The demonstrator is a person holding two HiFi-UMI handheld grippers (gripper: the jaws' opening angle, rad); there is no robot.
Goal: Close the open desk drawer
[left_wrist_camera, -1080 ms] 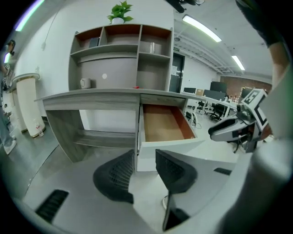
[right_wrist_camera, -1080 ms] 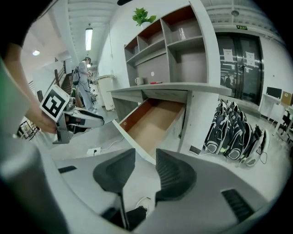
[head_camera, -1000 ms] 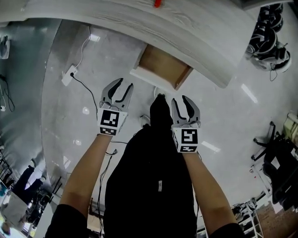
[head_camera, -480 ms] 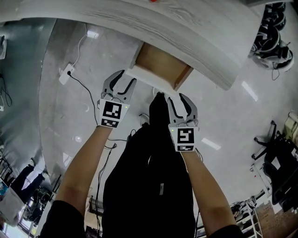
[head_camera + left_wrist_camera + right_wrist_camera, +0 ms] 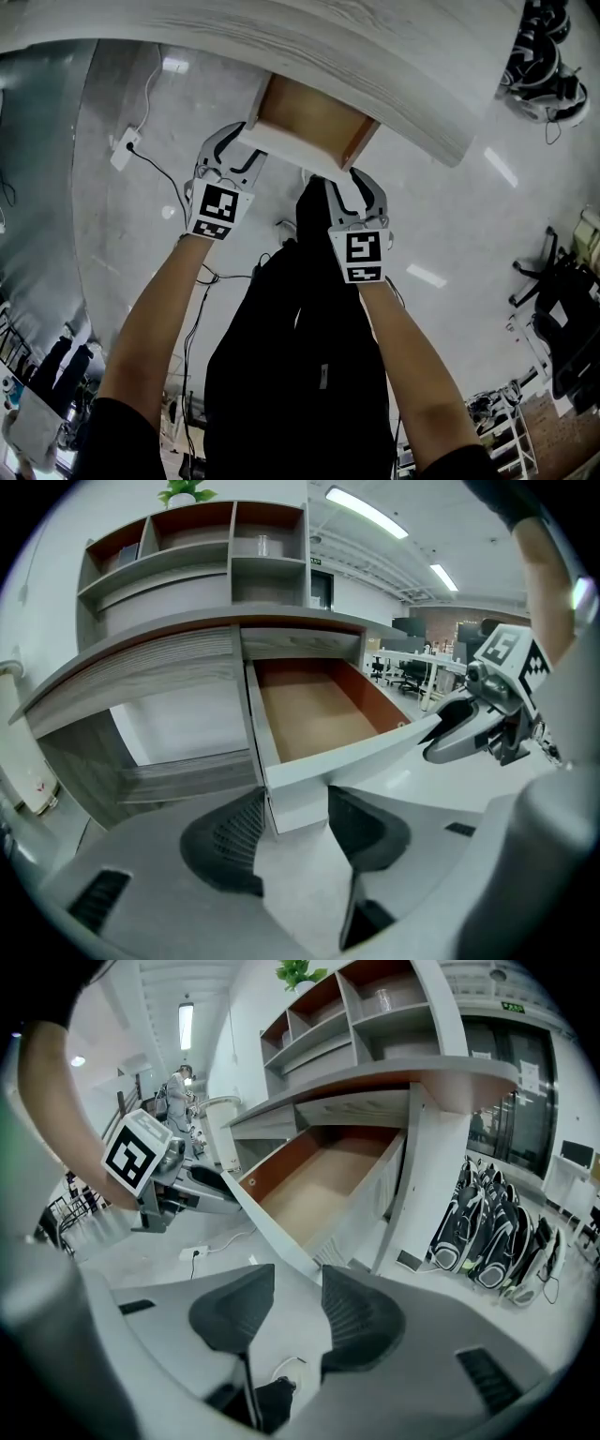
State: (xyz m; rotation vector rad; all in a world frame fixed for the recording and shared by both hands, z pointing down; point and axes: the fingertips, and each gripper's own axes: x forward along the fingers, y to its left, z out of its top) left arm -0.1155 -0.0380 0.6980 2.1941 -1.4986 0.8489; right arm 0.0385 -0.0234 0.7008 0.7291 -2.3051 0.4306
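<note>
Drawer (image 5: 311,120) is standing open under the desk (image 5: 375,56); left gripper (image 5: 232,150), jaws opening, and right gripper (image 5: 352,184), jaws apart, are straddling its front corners, so both should be pushing evenly, straight in.

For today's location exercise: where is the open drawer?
Head view, upper centre: the drawer juts from under the desk, front corners by the left gripper, jaws opening, and right gripper.

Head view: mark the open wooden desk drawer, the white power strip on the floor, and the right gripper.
Open wooden desk drawer (image 5: 314,112), head view, brown inner floor.
White power strip (image 5: 121,150), head view, its middle.
Right gripper (image 5: 349,187), head view, midway between fingertips.
</note>
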